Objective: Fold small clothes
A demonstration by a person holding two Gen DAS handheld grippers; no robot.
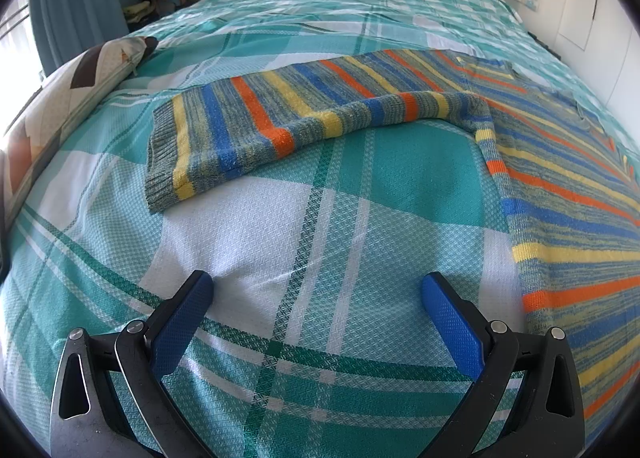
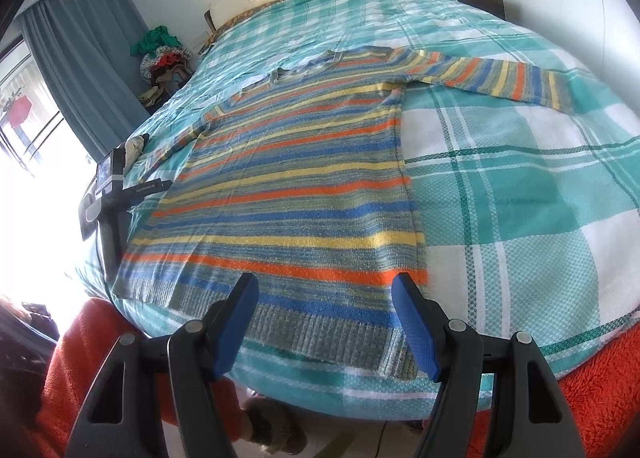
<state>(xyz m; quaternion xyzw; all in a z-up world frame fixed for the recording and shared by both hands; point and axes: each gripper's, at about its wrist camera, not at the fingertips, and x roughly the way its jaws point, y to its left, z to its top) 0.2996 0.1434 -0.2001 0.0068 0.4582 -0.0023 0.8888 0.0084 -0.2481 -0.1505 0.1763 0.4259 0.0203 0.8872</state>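
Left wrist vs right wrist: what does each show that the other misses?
Left wrist only: the sweater's left sleeve spread out in full to its cuff, a patterned pillow full-length at the bed's edge, and the open left hand-held gripper over bare bedspread.

Right wrist only: the sweater's hem, the other sleeve, orange fleece below the bed, and the open right hand-held gripper.

Both: the striped sweater flat on the plaid bedspread.

Daylight, bright overall. Source is the window (image 2: 24,106) at left of right wrist view, blown out to pure white there; the same glare bleeds in at the left edge of left wrist view. Bedspread (image 1: 320,218) evenly lit, shadows soft and faint. Focus sharp at centre, weave texture legible. Strong fisheye bowing; black vignette at corners, slight softness toward rims.
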